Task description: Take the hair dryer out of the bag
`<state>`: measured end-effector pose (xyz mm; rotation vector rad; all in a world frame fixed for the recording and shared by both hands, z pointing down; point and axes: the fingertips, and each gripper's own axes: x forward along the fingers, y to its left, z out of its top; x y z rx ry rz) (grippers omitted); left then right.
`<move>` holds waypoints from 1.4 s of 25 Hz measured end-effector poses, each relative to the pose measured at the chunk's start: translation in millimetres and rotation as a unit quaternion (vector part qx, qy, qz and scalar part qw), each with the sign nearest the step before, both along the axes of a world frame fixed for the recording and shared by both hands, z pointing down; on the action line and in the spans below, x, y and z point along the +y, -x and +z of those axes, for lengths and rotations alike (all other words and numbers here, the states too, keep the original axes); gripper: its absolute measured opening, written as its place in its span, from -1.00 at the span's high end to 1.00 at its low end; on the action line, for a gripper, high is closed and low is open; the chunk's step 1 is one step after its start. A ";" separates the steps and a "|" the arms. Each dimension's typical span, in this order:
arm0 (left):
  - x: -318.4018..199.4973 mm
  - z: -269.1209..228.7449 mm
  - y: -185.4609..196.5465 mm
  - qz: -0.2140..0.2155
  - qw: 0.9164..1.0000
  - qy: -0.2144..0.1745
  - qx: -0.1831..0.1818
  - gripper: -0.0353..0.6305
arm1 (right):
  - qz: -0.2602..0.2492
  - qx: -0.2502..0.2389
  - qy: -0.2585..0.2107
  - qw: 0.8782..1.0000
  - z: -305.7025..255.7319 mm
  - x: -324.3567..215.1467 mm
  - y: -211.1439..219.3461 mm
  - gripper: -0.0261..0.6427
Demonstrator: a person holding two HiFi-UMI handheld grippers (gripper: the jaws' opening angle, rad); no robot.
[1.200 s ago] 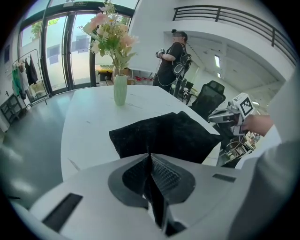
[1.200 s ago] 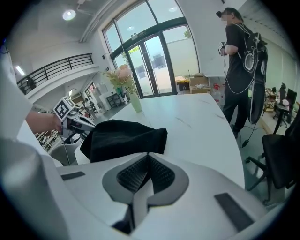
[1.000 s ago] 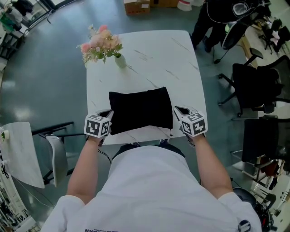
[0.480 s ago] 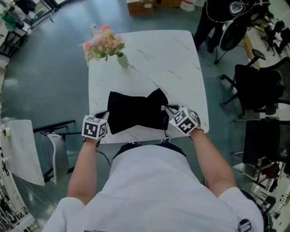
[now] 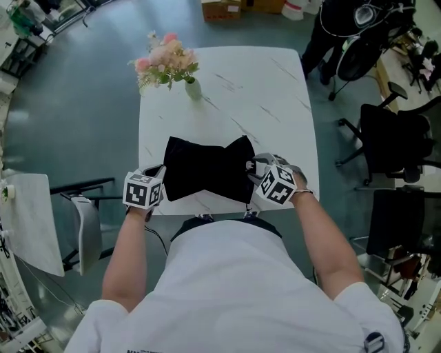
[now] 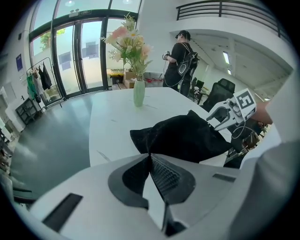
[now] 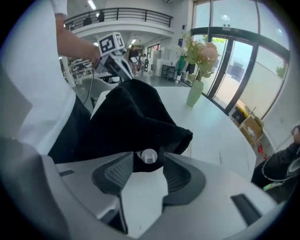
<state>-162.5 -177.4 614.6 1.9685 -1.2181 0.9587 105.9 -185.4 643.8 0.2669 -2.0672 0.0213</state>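
Observation:
A black cloth bag [image 5: 207, 169] lies on the white marble table [image 5: 227, 89], bunched into a bow-tie shape. No hair dryer shows in any view. My left gripper [image 5: 161, 172] is at the bag's near left corner. In the left gripper view it [image 6: 150, 155] is shut, with the black cloth [image 6: 187, 136] running into the jaw tips. My right gripper [image 5: 253, 167] is at the bag's near right corner. Its jaws are opening in the right gripper view [image 7: 148, 164]. A small white round piece [image 7: 149, 156] on the bag's edge [image 7: 140, 122] sits between the jaw tips, unpressed.
A green vase of pink flowers [image 5: 169, 62] stands at the table's far left. Black office chairs [image 5: 393, 138] are to the right and a grey chair [image 5: 76, 227] to the left. A person in black [image 5: 337, 27] stands beyond the far right corner, near a cardboard box [image 5: 224, 8].
The right gripper moved left onto the bag's right corner and rolled over. The bag went from a flat rectangle to a pinched bow-tie shape. The left gripper barely shifted.

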 end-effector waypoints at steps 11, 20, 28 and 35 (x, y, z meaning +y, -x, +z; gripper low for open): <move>4.1 0.2 2.7 -0.014 1.000 0.005 0.021 0.82 | -0.053 0.031 -0.002 0.998 25.2 0.9 13.8 0.24; 4.7 -0.2 1.5 -0.019 0.999 0.007 0.029 0.82 | -0.075 0.048 -0.037 0.995 37.6 -2.5 27.1 0.17; 4.7 5.3 3.6 -0.038 0.999 0.007 0.026 0.82 | -0.077 0.050 -0.063 0.994 37.2 0.9 25.7 0.39; 4.9 5.4 4.4 -0.050 0.998 0.002 0.027 0.82 | -0.072 0.043 -0.066 0.994 27.0 16.3 7.9 0.42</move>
